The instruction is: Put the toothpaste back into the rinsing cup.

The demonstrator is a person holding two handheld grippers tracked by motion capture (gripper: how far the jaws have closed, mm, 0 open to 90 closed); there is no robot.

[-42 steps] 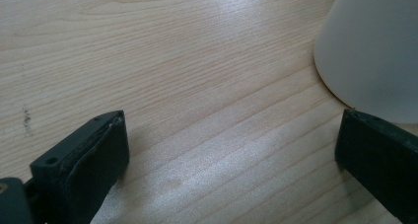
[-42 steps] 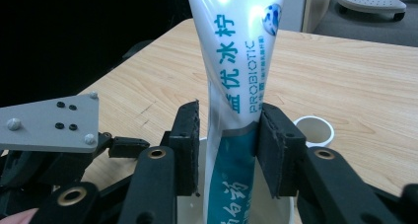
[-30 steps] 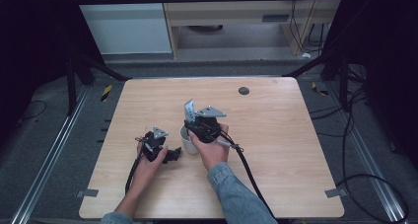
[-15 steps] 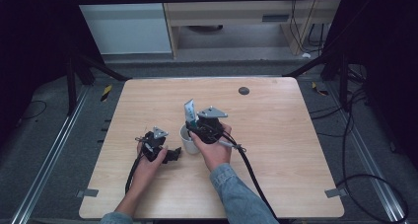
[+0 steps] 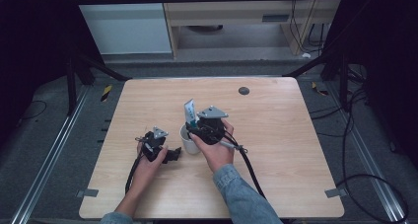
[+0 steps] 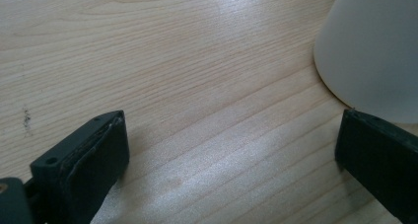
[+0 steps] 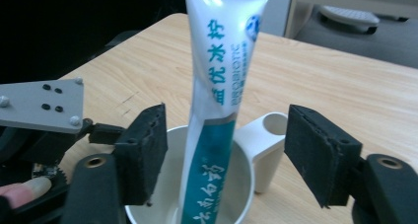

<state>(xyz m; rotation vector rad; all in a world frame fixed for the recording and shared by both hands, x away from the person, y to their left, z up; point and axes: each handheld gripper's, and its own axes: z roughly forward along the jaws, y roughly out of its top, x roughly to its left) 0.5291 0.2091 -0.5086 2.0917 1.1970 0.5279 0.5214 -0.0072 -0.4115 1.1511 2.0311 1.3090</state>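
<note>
My right claw point(image 7: 224, 155) has just been opening; its pads stand clear either side of the toothpaste tube point(image 7: 217, 100), which now stands upright in the white cup point(image 7: 246, 184) near the bench point(image 5: 276, 115) centre. To finish cleanly I lift straight towards twelve o'clock without brushing the tube. My left claw point(image 6: 231, 160) is open and empty, the cup just beside its jaw at two o'clock, ready to steady it.

Both hands rest low side by side; the right gripper point(image 7: 224, 155) has just been opening, the left gripper point(image 6: 231, 160) apparently gapes wide.
</note>
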